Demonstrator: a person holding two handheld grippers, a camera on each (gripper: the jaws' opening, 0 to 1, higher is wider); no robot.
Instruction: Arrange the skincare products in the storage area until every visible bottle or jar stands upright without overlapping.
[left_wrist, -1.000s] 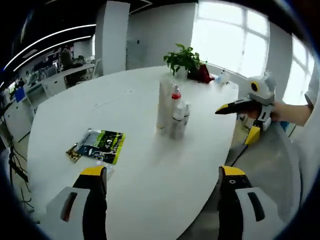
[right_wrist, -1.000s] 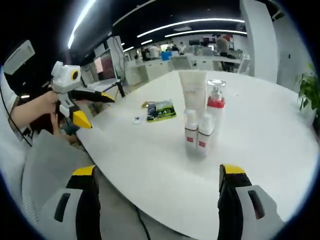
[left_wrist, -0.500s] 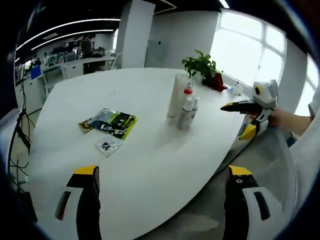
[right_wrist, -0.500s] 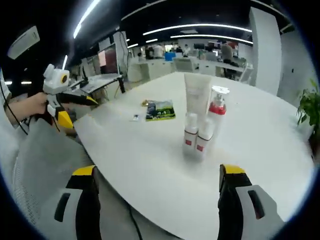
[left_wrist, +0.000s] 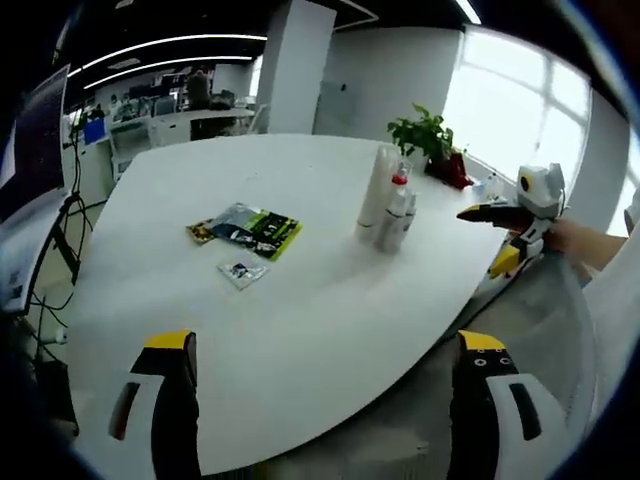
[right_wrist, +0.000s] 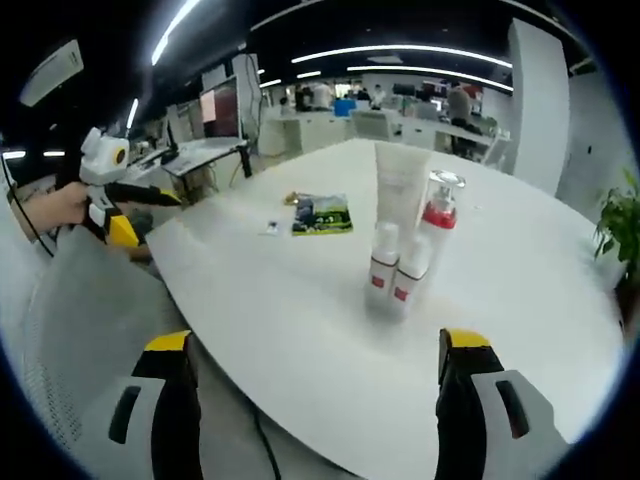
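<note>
A cluster of skincare products stands upright on the white table (right_wrist: 300, 300): a tall white tube (right_wrist: 399, 193), a pump bottle with a red collar (right_wrist: 437, 221), and two small white bottles (right_wrist: 382, 268) with red labels in front. The same cluster (left_wrist: 388, 209) shows far off in the left gripper view. My right gripper (right_wrist: 312, 400) is open, off the table's near edge, with nothing between its jaws. My left gripper (left_wrist: 320, 400) is open too, back from the table edge. Each gripper shows in the other's view, the right one (left_wrist: 505, 216) and the left one (right_wrist: 120, 190), both held by a hand.
A green and black packet (left_wrist: 250, 227) and a small sachet (left_wrist: 243, 270) lie flat on the table, left of the bottles. A potted plant (left_wrist: 428, 137) stands at the far edge. Grey cloth (right_wrist: 90, 330) lies below the table edge. Desks and people fill the office background.
Both views have pulled back from the table, so the bottles look smaller and farther. The products have not moved. Both grippers stay open.
</note>
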